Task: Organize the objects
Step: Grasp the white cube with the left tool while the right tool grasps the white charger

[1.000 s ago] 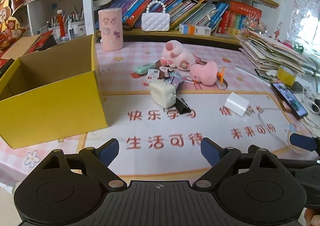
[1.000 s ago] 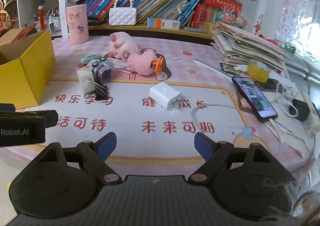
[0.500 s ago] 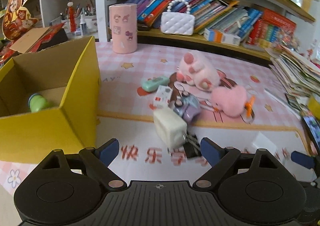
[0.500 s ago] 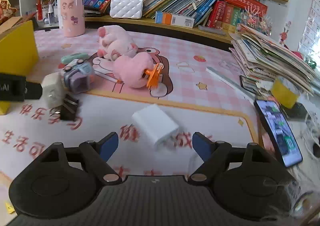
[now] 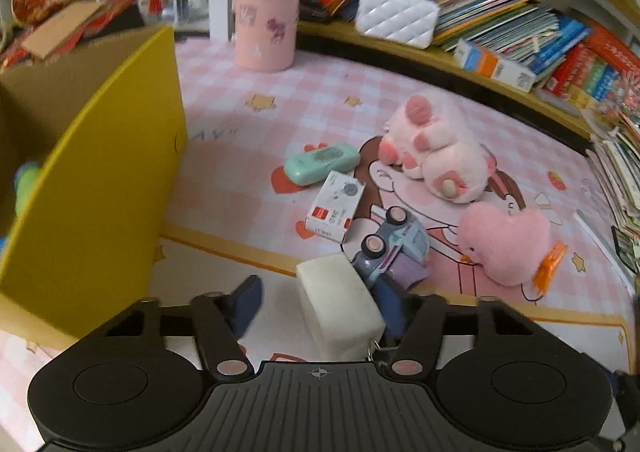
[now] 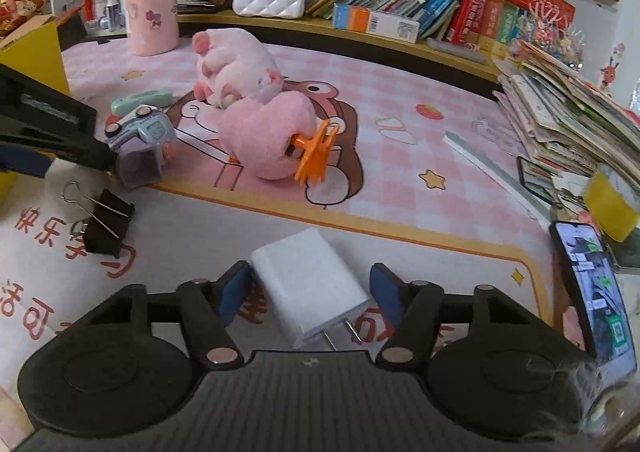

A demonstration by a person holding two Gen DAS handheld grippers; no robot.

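Note:
A cream foam block (image 5: 338,308) lies on the mat between the fingers of my left gripper (image 5: 318,304). The jaws are closing, and a gap still shows at the left finger (image 5: 246,302). A white charger plug (image 6: 310,286) lies prongs toward me inside my right gripper (image 6: 310,292). Those jaws are closing too, and the pads do not press on it. The open yellow box (image 5: 100,192) stands at the left with a green thing (image 5: 26,188) inside.
Just past the block are a toy car (image 5: 394,248), a small carton (image 5: 336,208), a mint case (image 5: 320,164) and two pink plush toys (image 5: 504,248). A binder clip (image 6: 106,226) lies left of the charger. A phone (image 6: 596,280) and a paper stack (image 6: 560,112) sit to the right.
Both grippers moved forward and down over the mat. The foam block now sits between the left fingers and the charger between the right ones. Both pairs of jaws have narrowed.

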